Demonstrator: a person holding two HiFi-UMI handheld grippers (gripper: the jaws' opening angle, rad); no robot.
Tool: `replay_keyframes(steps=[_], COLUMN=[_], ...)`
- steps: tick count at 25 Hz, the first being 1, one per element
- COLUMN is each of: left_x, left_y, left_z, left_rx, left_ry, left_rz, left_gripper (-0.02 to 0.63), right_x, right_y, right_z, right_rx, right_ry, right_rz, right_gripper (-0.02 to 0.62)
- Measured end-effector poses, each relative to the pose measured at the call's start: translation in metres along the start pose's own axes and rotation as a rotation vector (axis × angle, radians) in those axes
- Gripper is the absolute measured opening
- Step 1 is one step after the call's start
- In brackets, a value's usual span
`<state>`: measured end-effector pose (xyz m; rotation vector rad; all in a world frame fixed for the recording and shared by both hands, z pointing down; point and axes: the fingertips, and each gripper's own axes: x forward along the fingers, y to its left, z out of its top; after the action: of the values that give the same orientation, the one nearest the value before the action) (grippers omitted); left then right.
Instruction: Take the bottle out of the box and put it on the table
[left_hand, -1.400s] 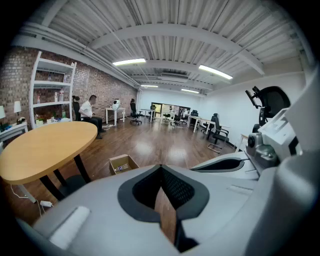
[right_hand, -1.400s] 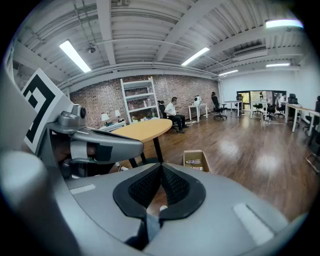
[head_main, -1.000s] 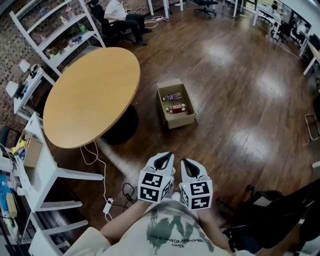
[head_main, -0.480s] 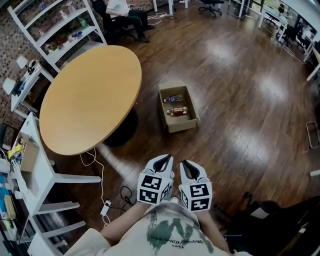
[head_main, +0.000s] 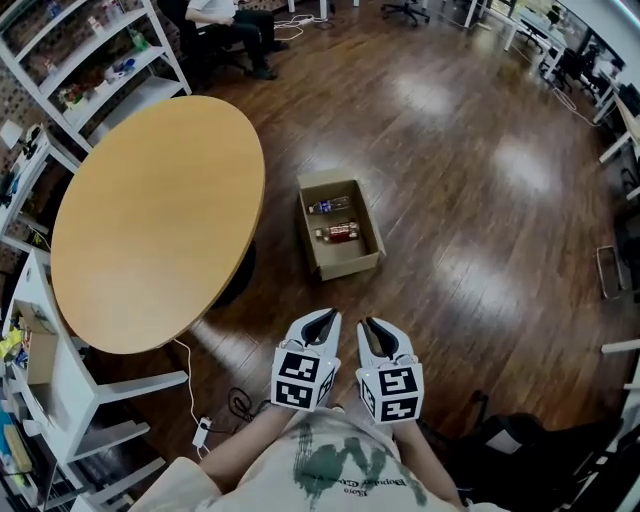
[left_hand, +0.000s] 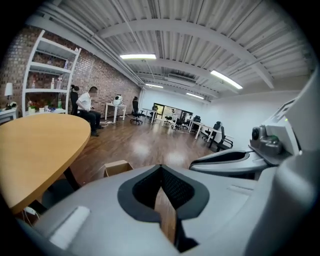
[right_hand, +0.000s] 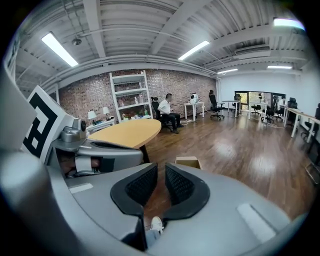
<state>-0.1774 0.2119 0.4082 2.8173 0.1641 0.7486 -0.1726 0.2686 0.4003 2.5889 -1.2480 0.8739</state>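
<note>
An open cardboard box (head_main: 352, 262) stands on the wood floor beside the round wooden table (head_main: 155, 215). Two bottles lie in it: a clear one with a blue label (head_main: 328, 206) and a red-labelled one (head_main: 340, 232). My two grippers are side by side close to my body, well short of the box. The left gripper (head_main: 322, 318) (left_hand: 161, 167) is shut and empty, its tips touching. On the right gripper (head_main: 372, 322) (right_hand: 161, 166) the jaws are opening, a narrow gap with nothing in it. Both gripper views show the box ahead (left_hand: 117, 167) (right_hand: 188, 162).
White shelving (head_main: 90, 60) stands behind the table, with a seated person (head_main: 215, 15) near it. A white rack (head_main: 60, 400) and a cable with a power adapter (head_main: 200, 425) are at the lower left. A dark chair (head_main: 520, 440) sits at the lower right.
The box and table have drifted nearer and leftward in the head view as I walk forward. Both grippers keep their place in front of my body.
</note>
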Motion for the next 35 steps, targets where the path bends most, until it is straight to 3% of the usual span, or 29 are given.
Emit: replay_keyframes(steps=[8,20,35], left_x=[0.039,0.065,0.110], left_y=[0.055,0.133,0.146], left_z=[0.042,0.084,0.104], left_rx=[-0.031,-0.091,-0.093], left_ry=[-0.003,-0.069,-0.062], left_rz=[-0.036,-0.004,0.047], left_gripper=[0.000,0.000,0.000], right_x=[0.068,0.145,0.190], right_y=[-0.003,0.010,-0.017], right_z=[0.059,0.121,0.130], right_rx=[-0.019,-0.138,-0.177], right_ry=[0.034,0.067,0.092], right_rz=[-0.005,0.032,0.116], right_gripper=[0.060,0.071,0.075])
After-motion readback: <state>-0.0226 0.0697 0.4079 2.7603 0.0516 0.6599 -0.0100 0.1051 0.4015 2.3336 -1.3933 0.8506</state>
